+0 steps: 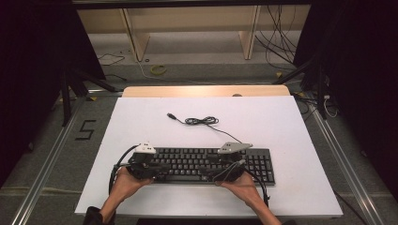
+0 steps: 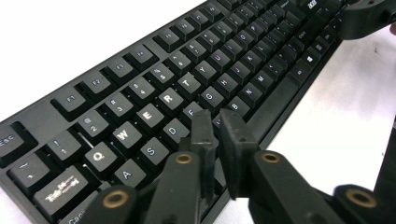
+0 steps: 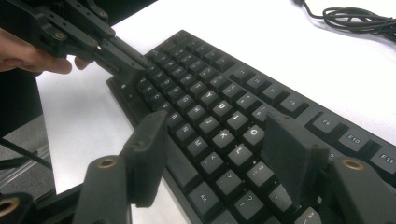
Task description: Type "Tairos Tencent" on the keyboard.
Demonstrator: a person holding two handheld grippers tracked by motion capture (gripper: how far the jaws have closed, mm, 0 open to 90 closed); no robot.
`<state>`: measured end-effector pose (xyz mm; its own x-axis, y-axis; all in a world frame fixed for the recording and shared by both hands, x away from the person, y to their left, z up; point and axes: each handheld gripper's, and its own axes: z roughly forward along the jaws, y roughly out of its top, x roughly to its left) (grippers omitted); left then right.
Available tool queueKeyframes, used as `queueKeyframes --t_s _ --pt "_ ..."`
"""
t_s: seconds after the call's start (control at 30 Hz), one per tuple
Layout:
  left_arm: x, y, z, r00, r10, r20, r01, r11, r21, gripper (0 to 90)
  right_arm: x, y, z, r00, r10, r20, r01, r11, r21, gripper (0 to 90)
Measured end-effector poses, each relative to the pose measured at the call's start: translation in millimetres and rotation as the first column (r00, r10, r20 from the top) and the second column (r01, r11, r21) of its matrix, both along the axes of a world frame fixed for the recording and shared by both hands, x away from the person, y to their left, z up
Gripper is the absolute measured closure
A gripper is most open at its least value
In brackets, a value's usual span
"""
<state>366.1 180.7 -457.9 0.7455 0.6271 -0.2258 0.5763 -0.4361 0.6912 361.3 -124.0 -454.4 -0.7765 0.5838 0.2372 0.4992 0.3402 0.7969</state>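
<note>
Item one, things hidden or cut off: my two hands and grippers are covering the near corners of the black keyboard [image 1: 197, 165] in the high view, so its front edge there is lost to me. In the left gripper view the keyboard is running off the frame at 7 o'clock, past the Esc key. In the right gripper view its function row is running out of frame at 4 o'clock, and many key legends there are too blurred to read.

Item two, the keyboard: it is lying flat on the white table top [image 1: 291, 126], in the near half, its long axis running 9 to 3 o'clock across the table in the high view, number pad end at 3 o'clock. Its cable [image 1: 202, 121] is trailing off toward 12 o'clock and lying in a loose coil, the plug end pointing to 10 o'clock.

Item three, my left gripper [image 2: 218, 122]: I am holding its jaws nearly closed, a thin gap between them, nothing between, tips hovering just over the lower letter rows.

Item four, my right gripper [image 3: 224, 140]: I am holding its jaws wide apart above the keys, gripping nothing.
</note>
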Motion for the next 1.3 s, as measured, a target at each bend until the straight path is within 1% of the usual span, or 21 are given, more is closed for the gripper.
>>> queueKeyframes --t_s 0.13,0.27,0.4,0.47,0.73,0.93,1.0,1.13,1.2,1.23,1.3 --pt "0.7 -2.1 -1.5 0.9999 -0.012 0.002 0.012 0.9998 0.013 87.8 -2.2 -1.0 0.0 1.0 0.005 0.001 -0.005 1.0 -0.001 38.7" --pt "2.4 -5.6 -2.4 0.9999 -0.015 -0.001 0.015 0.9998 0.015 88.8 -4.0 -1.1 -0.3 1.0 0.009 0.004 -0.009 1.0 -0.001 37.5" --pt "4.6 -10.5 -5.3 0.9996 -0.028 -0.004 0.028 0.9989 0.038 88.8 -5.6 -1.5 -0.3 0.9999 0.009 0.006 -0.009 1.0 -0.002 37.3" --pt "5.4 -11.7 -7.0 0.9996 -0.029 -0.003 0.029 0.9983 0.051 88.9 -6.3 -2.1 -0.3 0.9999 0.01 0.01 -0.01 1.0 -0.002 37.3" --pt "8.5 -14.0 -12.5 0.9995 -0.029 -0.015 0.03 0.9971 0.07 88.9 -8.6 -4.6 0.0 0.9999 0.007 0.014 -0.007 1.0 -0.002 36.7" --pt "9.1 -15.5 -14.2 0.9995 -0.025 -0.019 0.026 0.9972 0.07 88.9 -10.4 -5.1 -0.3 0.9998 0.012 0.013 -0.012 1.0 -0.004 35.3" --pt "9.7 -15.8 -16.4 0.9993 -0.033 -0.021 0.034 0.9959 0.084 89.0 -10.8 -5.6 -0.3 0.9998 0.011 0.014 -0.011 1.0 -0.002 35.2" --pt "10.6 -13.7 -18.1 0.9992 -0.031 -0.026 0.032 0.9977 0.059 89.2 -12.1 -7.4 0.5 0.9999 0.008 0.015 -0.008 1.0 -0.002 35.2" --pt "9.8 -14.4 -17.7 0.9993 -0.028 -0.024 0.029 0.9976 0.062 89.2 -12.5 -8.4 0.4 0.9999 0.006 0.016 -0.006 1.0 -0.005 35.2" --pt "9.8 -14.5 -17.1 0.9992 -0.035 -0.019 0.036 0.9967 0.073 89.2 -12.6 -9.0 0.1 0.9999 0.004 0.016 -0.004 1.0 -0.004 35.2" --pt "9.2 -14.7 -16.4 0.9995 -0.027 -0.018 0.029 0.9975 0.065 89.1 -12.4 -9.9 0.0 0.9999 0.002 0.017 -0.002 1.0 -0.004 35.1"
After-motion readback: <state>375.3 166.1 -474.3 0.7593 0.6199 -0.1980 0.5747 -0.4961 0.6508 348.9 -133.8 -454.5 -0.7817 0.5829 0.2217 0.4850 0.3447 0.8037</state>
